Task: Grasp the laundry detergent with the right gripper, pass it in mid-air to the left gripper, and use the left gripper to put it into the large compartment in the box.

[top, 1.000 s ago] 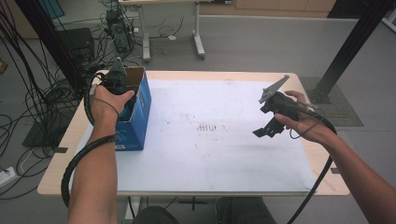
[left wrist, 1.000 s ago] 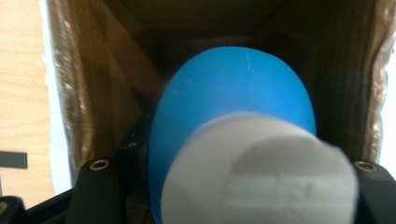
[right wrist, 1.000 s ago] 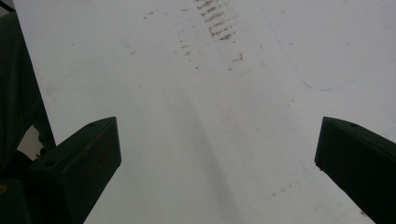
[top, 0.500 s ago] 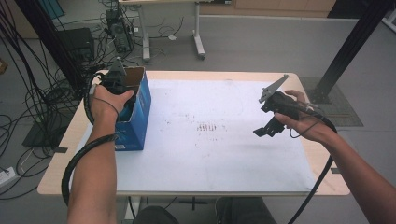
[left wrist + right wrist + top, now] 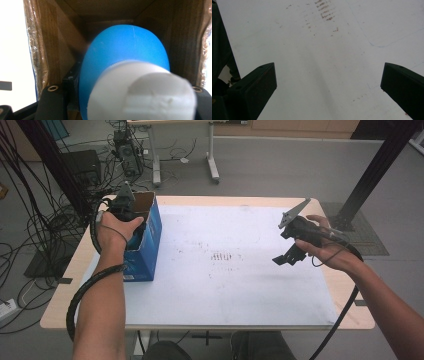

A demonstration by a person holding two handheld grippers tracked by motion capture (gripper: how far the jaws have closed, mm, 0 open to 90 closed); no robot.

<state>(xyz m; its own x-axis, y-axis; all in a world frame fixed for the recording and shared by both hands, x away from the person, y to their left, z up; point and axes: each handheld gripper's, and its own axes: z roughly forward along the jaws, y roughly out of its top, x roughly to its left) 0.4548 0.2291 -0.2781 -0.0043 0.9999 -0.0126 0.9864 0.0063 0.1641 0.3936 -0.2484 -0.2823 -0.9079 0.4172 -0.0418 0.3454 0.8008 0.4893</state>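
Note:
A blue cardboard box [image 5: 147,242] with an open top stands at the table's left edge. My left gripper [image 5: 131,220] reaches down into it. In the left gripper view its jaws are shut on a blue bottle with a white cap [image 5: 125,72], held inside the brown box interior [image 5: 62,42]. My right gripper [image 5: 287,257] hovers over the right part of the white mat [image 5: 235,270], open, with nothing between its jaws; the right gripper view looks down on the bare mat [image 5: 317,50].
The wooden table [image 5: 345,295] edges the white mat. Faint brown smudges [image 5: 220,256] mark the mat's middle. Cables and a black stand [image 5: 50,180] lie on the floor to the left, a dark post [image 5: 375,175] at the right.

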